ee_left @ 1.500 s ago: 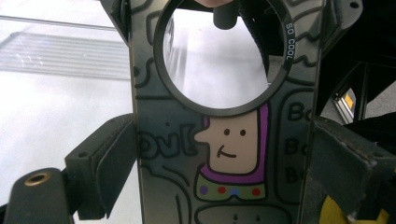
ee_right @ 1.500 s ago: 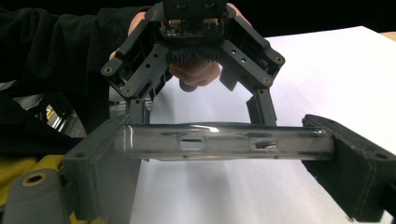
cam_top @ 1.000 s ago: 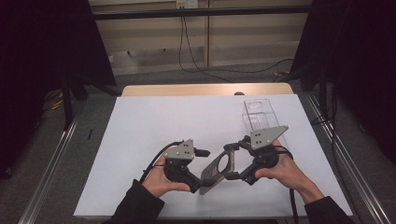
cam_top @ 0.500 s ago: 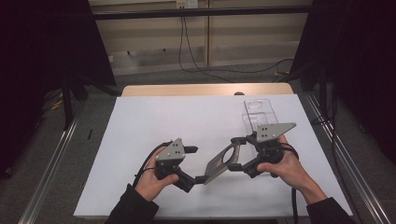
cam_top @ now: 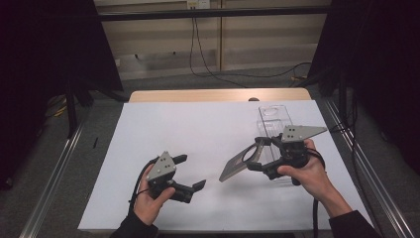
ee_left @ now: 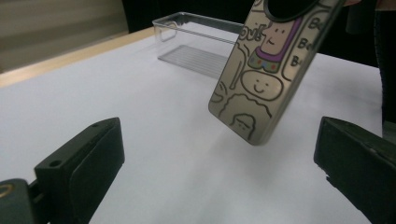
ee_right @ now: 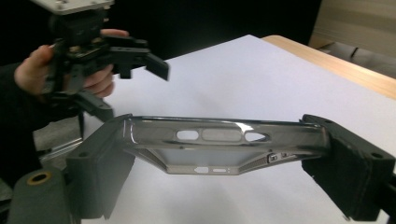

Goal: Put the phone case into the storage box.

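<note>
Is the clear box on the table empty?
Empty, as far as the pictures show. Through the clear box's walls in the left gripper view, just its ribbed bottom appears. The phone case is outside it, in the right gripper.

Phone case point(ee_left: 254, 79) — grey, black-outline cartoon faces, purple patch; table sheet point(cam_top: 198, 129) white; box point(cam_top: 274, 119) clear.

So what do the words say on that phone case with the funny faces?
"ov!" on the phone case, above the purple cartoon face; its first letters are hidden by the dark ring at the top.
"Be", "Be", "B" down the case's right edge, each cut off.
The case's edge held in the right gripper carries no writing.
The clear box bears no label.
</note>
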`<state>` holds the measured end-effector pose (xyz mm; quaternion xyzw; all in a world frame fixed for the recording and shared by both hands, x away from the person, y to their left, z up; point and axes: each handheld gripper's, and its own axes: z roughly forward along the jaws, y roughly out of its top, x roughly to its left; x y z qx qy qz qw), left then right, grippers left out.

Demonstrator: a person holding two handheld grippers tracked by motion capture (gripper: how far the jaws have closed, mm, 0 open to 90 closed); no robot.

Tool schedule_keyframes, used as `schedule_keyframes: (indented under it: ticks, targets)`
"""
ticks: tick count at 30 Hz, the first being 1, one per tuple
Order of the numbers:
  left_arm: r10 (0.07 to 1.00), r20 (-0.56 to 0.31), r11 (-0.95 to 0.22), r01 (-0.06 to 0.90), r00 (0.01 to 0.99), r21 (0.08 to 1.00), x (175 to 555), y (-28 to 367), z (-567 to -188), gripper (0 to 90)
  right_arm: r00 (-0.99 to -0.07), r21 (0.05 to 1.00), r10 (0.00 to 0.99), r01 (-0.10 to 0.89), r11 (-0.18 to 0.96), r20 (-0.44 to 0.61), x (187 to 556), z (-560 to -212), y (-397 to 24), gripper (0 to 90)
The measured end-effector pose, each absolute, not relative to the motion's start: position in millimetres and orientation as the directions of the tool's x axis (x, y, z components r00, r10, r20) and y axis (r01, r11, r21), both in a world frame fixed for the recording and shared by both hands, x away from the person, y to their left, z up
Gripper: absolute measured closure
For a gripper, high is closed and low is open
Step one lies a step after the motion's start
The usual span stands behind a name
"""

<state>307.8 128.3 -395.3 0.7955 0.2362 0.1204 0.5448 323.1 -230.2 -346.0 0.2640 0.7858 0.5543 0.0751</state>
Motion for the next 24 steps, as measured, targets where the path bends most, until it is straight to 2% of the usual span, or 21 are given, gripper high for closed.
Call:
schedule_keyframes:
  ticks: [10, 15, 19, 24]
  targets:
    - [0.635, -0.074, -0.207, 0.262, 0.769, 0.943, 299.9, 162.6, -403.4, 2.6, -0.803, 0.909, 0.572, 0.349, 0.23, 0.164, 327.8, -340.9, -240.0, 12.0]
    - [0.675, -0.093, -0.172, 0.278, 0.732, 0.945, 297.4, 182.2, -408.6, 2.6, -0.768, 0.91, 0.614, 0.369, 0.19, 0.183, 332.9, -341.0, -244.9, 12.0]
    - [0.698, -0.075, -0.192, 0.287, 0.712, 0.939, 297.5, 193.4, -413.3, 2.6, -0.759, 0.916, 0.622, 0.367, 0.165, 0.192, 334.9, -340.1, -248.7, 12.0]
    - [0.752, -0.091, -0.145, 0.298, 0.653, 0.943, 294.3, 220.5, -420.8, 2.6, -0.737, 0.916, 0.647, 0.373, 0.147, 0.196, 340.2, -341.6, -251.4, 12.0]
